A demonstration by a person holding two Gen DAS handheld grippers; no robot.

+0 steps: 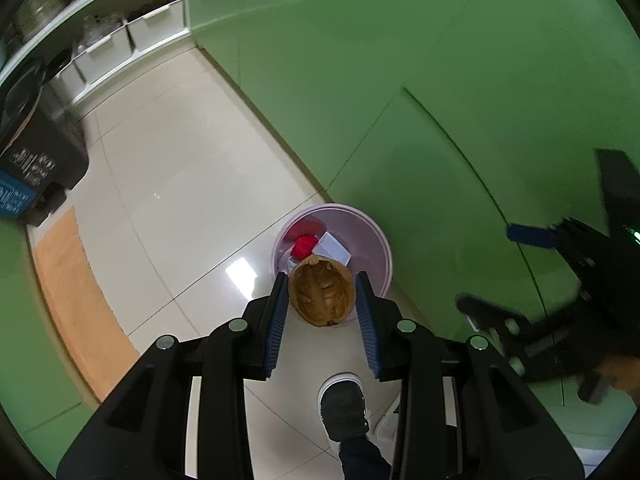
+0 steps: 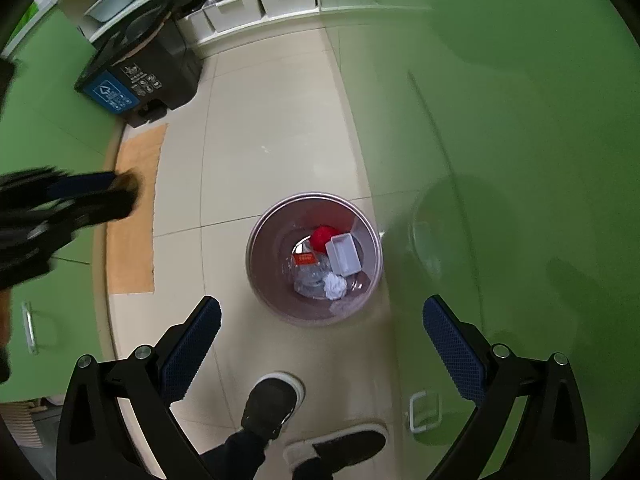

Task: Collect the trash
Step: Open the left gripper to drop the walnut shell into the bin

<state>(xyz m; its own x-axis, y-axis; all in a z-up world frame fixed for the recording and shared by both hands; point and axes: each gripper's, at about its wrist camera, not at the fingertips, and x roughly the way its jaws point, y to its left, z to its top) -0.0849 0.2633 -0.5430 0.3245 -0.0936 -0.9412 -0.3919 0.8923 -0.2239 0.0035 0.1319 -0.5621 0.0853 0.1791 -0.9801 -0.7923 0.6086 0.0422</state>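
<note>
A: Left wrist view, centre of frame: left gripper point(image 1: 322, 300) pinched a brown crumpled paper cup point(image 1: 322, 296) between its jaws, pads pressed on either side, cup mouth turned toward the camera.

B: Where was the bin?

A: The pink waste bin point(image 1: 374, 236) sat on the floor directly beyond the cup, just above it in the frame, against the green cabinet front. The cup overlapped the bin's near rim, so the drop line looked nearly aligned; probably a small shift toward upper frame was needed.

B: And the right side?

A: Right gripper point(image 2: 322, 320) had jaws spread wide, nothing between them. In its view the bin lay just above the fingertips, holding a red ball point(image 2: 323, 237), white tray point(image 2: 343, 254) and crumpled paper point(image 2: 334, 286). The left hand was the one loaded.
</note>
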